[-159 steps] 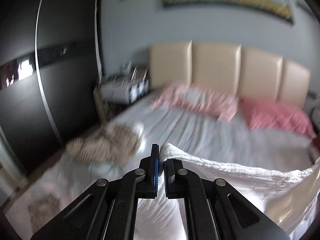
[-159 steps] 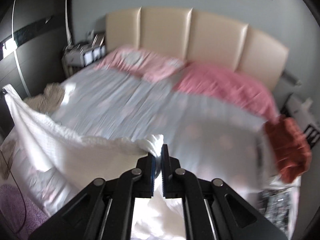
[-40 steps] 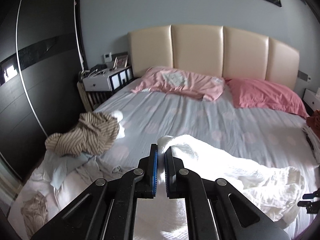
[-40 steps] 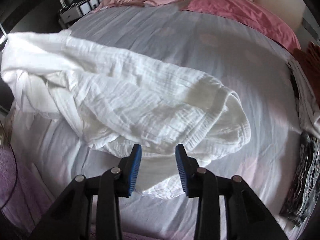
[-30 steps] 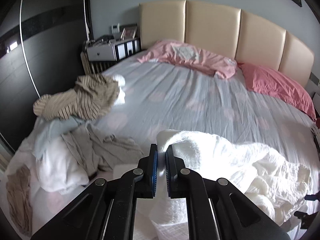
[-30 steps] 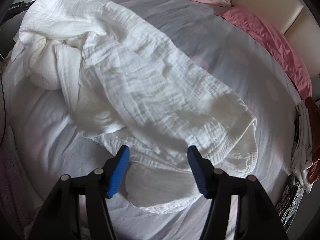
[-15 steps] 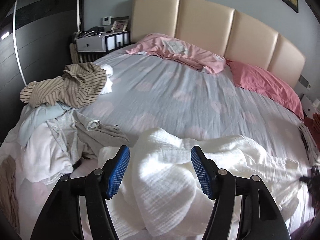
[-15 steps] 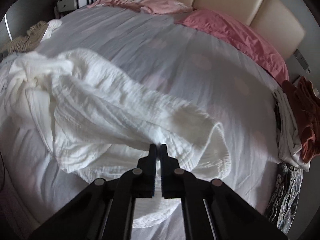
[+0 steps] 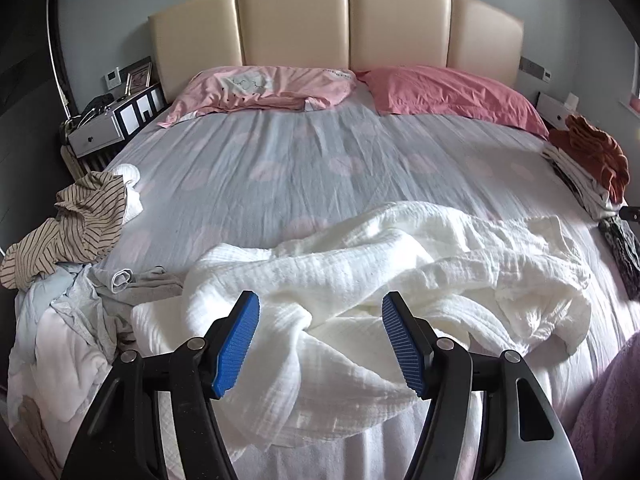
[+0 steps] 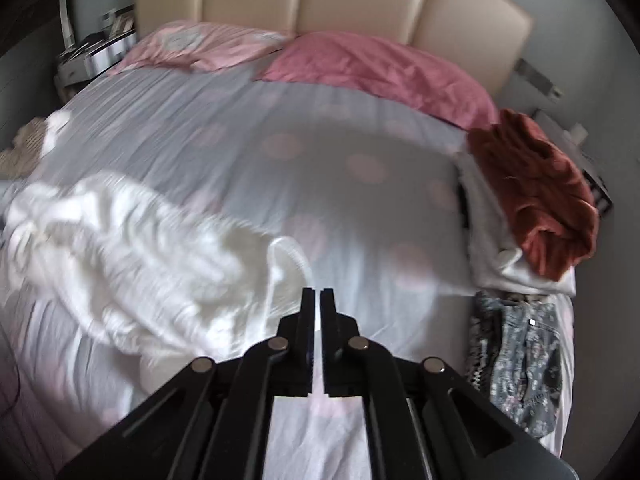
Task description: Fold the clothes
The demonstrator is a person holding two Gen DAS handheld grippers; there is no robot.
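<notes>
White crinkled cloth (image 9: 360, 280) lies rumpled across the near end of the bed (image 9: 320, 168). Left tongs (image 9: 320, 340) hang spread wide above the cloth, gripping nothing. Right tongs (image 10: 317, 320) are pressed together, pinching the cloth's right edge just above the bed.

Beige headboard (image 9: 344, 20), 2 pink pillows (image 9: 448, 92), nightstand (image 9: 104, 128) left of bed.

The white cloth (image 9: 360, 280) looks soft and crinkly. The far headboard (image 9: 344, 24) looks smooth and a bit shiny.
</notes>
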